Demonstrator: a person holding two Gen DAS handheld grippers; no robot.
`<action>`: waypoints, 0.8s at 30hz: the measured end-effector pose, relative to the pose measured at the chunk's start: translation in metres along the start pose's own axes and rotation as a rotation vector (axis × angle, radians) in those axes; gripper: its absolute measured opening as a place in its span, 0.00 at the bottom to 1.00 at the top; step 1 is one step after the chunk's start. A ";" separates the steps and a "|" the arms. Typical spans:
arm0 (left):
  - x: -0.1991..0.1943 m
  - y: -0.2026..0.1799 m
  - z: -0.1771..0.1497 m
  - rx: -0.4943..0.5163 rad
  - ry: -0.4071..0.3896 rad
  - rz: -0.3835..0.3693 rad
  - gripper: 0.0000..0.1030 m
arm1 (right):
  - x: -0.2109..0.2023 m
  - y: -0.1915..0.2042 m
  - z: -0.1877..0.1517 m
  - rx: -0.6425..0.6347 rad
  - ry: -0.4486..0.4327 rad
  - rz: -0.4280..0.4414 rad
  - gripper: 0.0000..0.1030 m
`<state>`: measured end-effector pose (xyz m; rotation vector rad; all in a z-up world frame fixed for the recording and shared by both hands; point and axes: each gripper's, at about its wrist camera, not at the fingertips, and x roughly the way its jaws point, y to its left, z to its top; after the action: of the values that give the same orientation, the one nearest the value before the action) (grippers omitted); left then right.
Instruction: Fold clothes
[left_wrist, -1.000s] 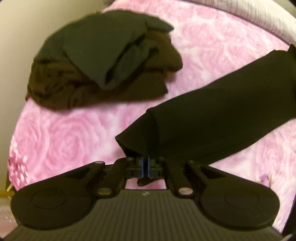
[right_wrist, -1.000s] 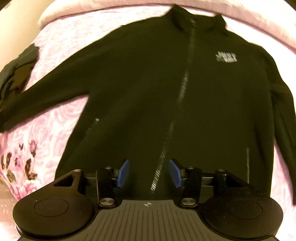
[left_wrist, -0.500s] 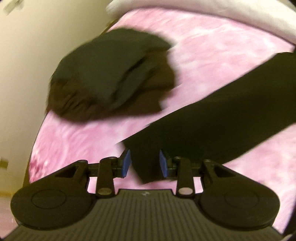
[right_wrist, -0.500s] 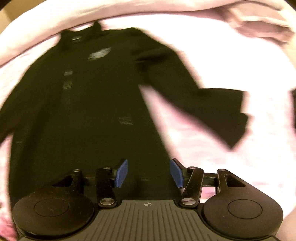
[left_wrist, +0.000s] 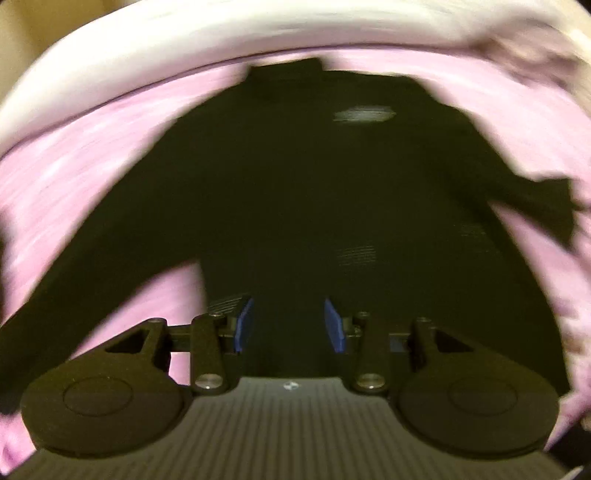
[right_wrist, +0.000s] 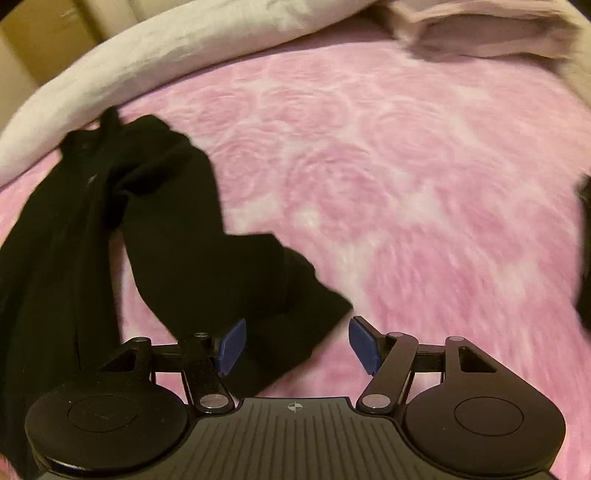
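Note:
A black zip jacket (left_wrist: 303, 192) lies spread flat on a pink rose-patterned bedspread (left_wrist: 74, 177), collar at the far side, a pale chest logo (left_wrist: 364, 114) showing. My left gripper (left_wrist: 288, 325) is open and empty, over the jacket's lower hem. In the right wrist view the jacket's right sleeve (right_wrist: 221, 266) runs down to its cuff (right_wrist: 295, 332). My right gripper (right_wrist: 295, 347) is open wide, with the cuff lying between its blue pads (right_wrist: 231, 345).
A rolled white duvet (right_wrist: 147, 59) runs along the bed's far edge, with a folded pale blanket (right_wrist: 487, 33) at the far right. A dark item (right_wrist: 583, 251) shows at the right edge. A beige wall (right_wrist: 37, 44) stands behind.
My left gripper let go of the left sleeve, opened, and swung right to face the jacket's body. My right gripper swung right from the jacket's front to the right sleeve cuff and opened wider.

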<state>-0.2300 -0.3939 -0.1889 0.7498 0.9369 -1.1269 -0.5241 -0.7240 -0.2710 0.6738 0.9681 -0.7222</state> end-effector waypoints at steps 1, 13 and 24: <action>0.004 -0.029 0.009 0.053 -0.007 -0.040 0.37 | 0.007 -0.006 0.004 -0.041 0.010 0.017 0.63; 0.034 -0.145 0.053 0.278 0.021 -0.186 0.40 | -0.004 -0.044 0.023 -0.173 -0.030 0.121 0.07; 0.043 -0.154 0.058 0.292 0.061 -0.213 0.40 | -0.108 -0.038 -0.107 -0.646 -0.206 -0.217 0.07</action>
<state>-0.3579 -0.5041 -0.2084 0.9403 0.9299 -1.4558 -0.6468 -0.6380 -0.2254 -0.0705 1.0163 -0.6032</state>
